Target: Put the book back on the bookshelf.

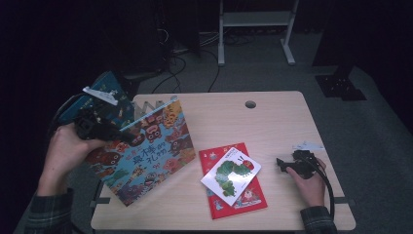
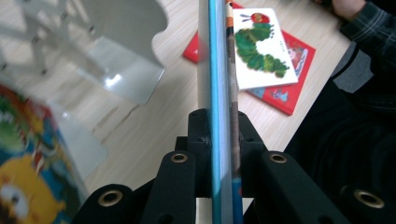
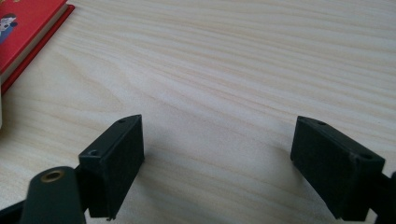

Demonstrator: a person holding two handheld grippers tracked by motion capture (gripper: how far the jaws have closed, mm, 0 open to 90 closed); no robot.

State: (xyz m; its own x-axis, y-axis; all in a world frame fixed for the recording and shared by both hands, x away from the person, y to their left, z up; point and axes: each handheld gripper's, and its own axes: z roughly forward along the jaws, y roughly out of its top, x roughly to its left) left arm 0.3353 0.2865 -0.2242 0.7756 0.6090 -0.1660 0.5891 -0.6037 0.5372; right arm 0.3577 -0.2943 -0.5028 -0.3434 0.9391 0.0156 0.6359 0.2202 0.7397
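We have 1 big picture book (image 1: 146, 151) clamped on edge in our left gripper (image 1: 127, 137) at 9 o'clock by the clear stand (image 1: 155, 105), not yet slotted, while 2 books (image 1: 233, 178) wait flat at 5 o'clock beside our wide, empty right gripper (image 1: 281, 163).

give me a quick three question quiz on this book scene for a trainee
1. True or false: the left gripper is shut on the blue picture book.
2. Which book lies on top of the red book? A) a caterpillar book B) a dinosaur book C) a train book
3. What lies between the pads of the right gripper?

Key
1. True; the pads press on the book's edge.
2. A; the white caterpillar book rests across it.
3. Nothing; the pads stand wide apart over the bare table.
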